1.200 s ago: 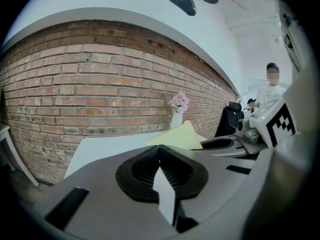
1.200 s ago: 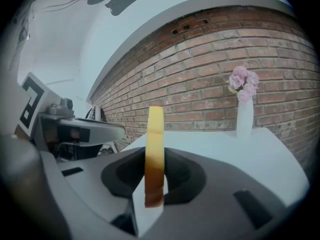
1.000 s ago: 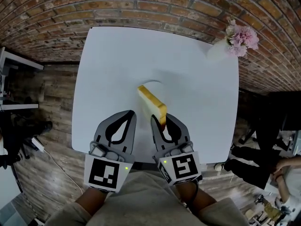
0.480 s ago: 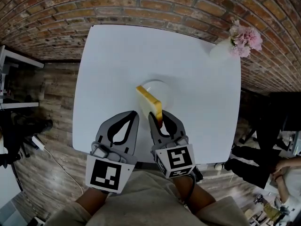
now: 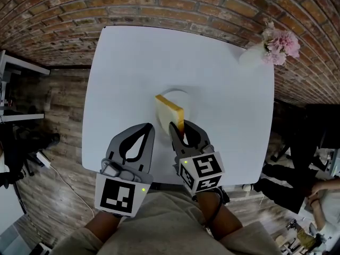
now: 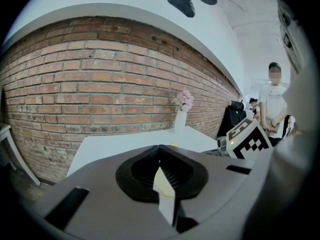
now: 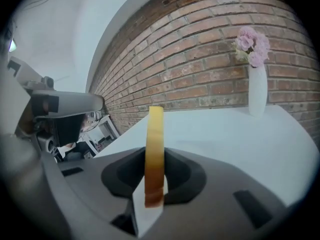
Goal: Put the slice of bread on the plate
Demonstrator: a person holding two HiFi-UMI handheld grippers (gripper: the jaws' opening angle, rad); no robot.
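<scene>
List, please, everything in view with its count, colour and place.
brick wall: one, red-brown, at the back
table: one, white, before the wall
plate: one, white, middle of the table
slice of bread: one, golden-brown, held on edge over the plate
vase: one, white, table's far right corner
flowers: one bunch, pink, in the vase
floor: one, brown wood, around the table
left gripper: one, grey, near table edge, fingers together, empty
right gripper: one, grey, fingers shut on the slice of bread
</scene>
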